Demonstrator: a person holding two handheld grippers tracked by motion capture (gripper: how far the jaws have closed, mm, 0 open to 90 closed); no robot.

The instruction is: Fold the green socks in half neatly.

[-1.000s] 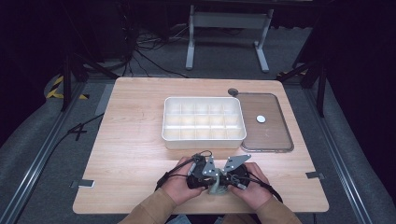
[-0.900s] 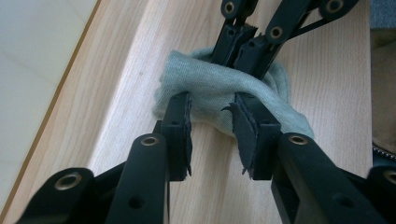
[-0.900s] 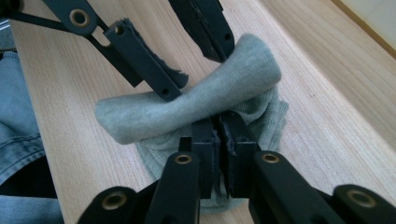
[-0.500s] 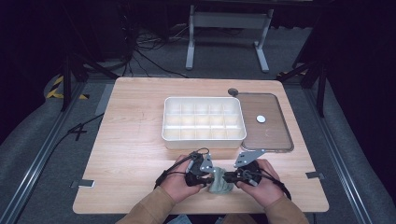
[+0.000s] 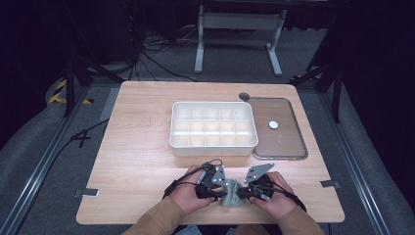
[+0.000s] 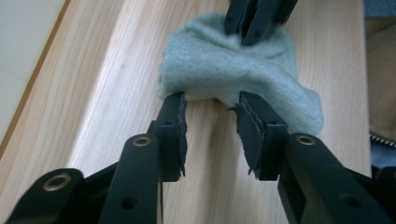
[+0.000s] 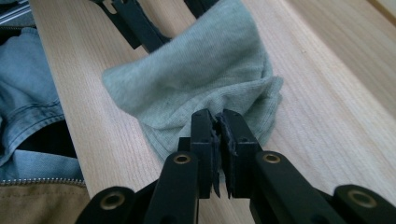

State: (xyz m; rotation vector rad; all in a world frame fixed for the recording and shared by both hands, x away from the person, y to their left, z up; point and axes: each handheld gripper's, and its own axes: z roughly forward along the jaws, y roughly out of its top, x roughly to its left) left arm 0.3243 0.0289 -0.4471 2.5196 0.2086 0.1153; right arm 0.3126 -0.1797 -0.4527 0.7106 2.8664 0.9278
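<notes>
On the near edge of the table (image 5: pixel 137 147), straight in front of the white compartment box (image 5: pixel 213 128), lies the grey-green sock (image 5: pixel 232 194), bunched into a lump between our two grippers.

Right gripper (image 7: pixel 218 125): jaws together, clamped on a fold of the sock's edge. In the right gripper view the fabric runs into the thin slot between the pads and lifts slightly there. In the high view that gripper (image 5: pixel 248 191) sits just right of the sock, touching it.

Left gripper (image 6: pixel 210 109): jaws apart, and they have just been opening. In the left gripper view the tips stand at the sock's near hem, one tip touching the fabric edge on each side; bare wood shows in the gap, and the pads press on nothing. In the high view it (image 5: pixel 219 192) sits just left of the sock.

Also in the left gripper view, the right gripper's black jaws come down onto the far side of the sock, pinching it.

Beyond the sock, the white compartment box sits mid-table. Just right of the box lies a clear flat lid (image 5: pixel 279 128) with a small white disc (image 5: pixel 273 125) on it. A dark round spot (image 5: pixel 244 96) sits at the lid's far left corner.

Near side of the sock: our tan sleeves (image 5: pixel 159 219) and denim (image 7: pixel 28 100) at the table edge.
</notes>
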